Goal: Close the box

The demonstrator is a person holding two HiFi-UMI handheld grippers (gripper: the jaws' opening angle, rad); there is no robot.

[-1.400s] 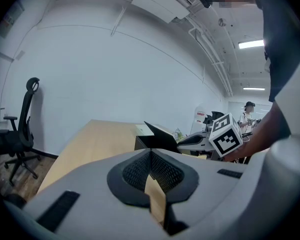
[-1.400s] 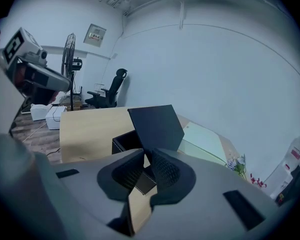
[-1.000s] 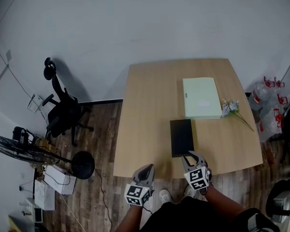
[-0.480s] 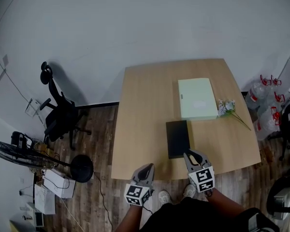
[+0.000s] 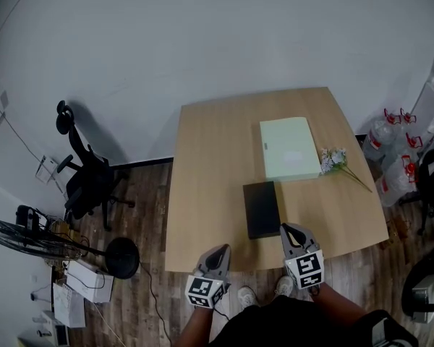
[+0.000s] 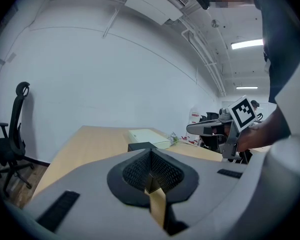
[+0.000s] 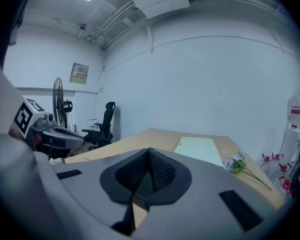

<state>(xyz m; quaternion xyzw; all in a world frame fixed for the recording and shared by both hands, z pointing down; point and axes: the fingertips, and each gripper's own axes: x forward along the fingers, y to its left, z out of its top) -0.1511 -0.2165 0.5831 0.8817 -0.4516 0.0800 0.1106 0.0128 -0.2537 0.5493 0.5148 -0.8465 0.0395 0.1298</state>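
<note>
A flat black box (image 5: 261,209) lies shut on the wooden table (image 5: 210,186), near its front edge. Behind it rests a pale green box (image 5: 289,148) with its lid down. My right gripper (image 5: 287,227) hovers at the black box's near right corner, jaws shut with nothing between them (image 7: 149,150). My left gripper (image 5: 222,250) is at the table's front edge, left of the black box, also shut and empty (image 6: 150,151). The left gripper view shows the black box (image 6: 141,146) and green box (image 6: 147,135) beyond its jaws.
A small bunch of artificial flowers (image 5: 333,160) lies right of the green box. On the floor to the left are an office chair (image 5: 83,176) and a fan (image 5: 36,237). Water bottles (image 5: 390,139) stand on the right.
The right gripper has slid a little to the right, off the black box's near edge to its corner. The head view has drifted, so the table sits further left.
</note>
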